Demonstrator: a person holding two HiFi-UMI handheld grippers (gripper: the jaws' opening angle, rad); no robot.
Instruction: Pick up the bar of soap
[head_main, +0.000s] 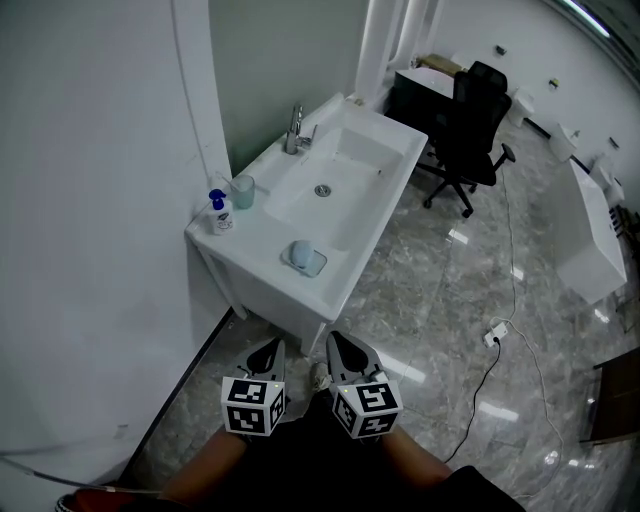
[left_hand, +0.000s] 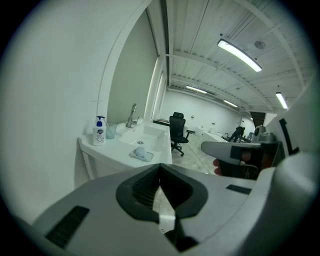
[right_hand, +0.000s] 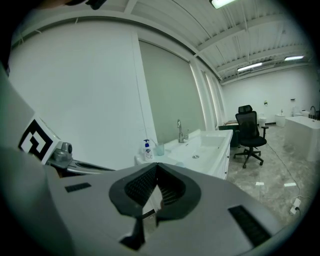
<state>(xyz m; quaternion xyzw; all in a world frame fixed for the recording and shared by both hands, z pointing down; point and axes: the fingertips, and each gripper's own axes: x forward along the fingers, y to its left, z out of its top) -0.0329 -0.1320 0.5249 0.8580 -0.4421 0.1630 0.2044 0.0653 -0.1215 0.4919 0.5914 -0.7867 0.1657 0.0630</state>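
Note:
The pale blue bar of soap (head_main: 299, 252) lies in a clear dish on the front part of the white sink counter (head_main: 350, 275). In the left gripper view the soap (left_hand: 140, 149) shows just above the jaws. Both grippers hang low over the floor, in front of the counter and well short of the soap. My left gripper (head_main: 271, 347) (left_hand: 160, 166) is shut and holds nothing. Beside it, my right gripper (head_main: 341, 343) (right_hand: 157, 165) is also shut and empty; in the right gripper view its own jaws hide most of the dish.
A soap dispenser (head_main: 220, 214), a cup (head_main: 243, 190) and a faucet (head_main: 295, 130) stand along the counter's wall side. A black office chair (head_main: 475, 120) is beyond the sink. A cable and power strip (head_main: 495, 335) lie on the marble floor at right. A white wall closes off the left.

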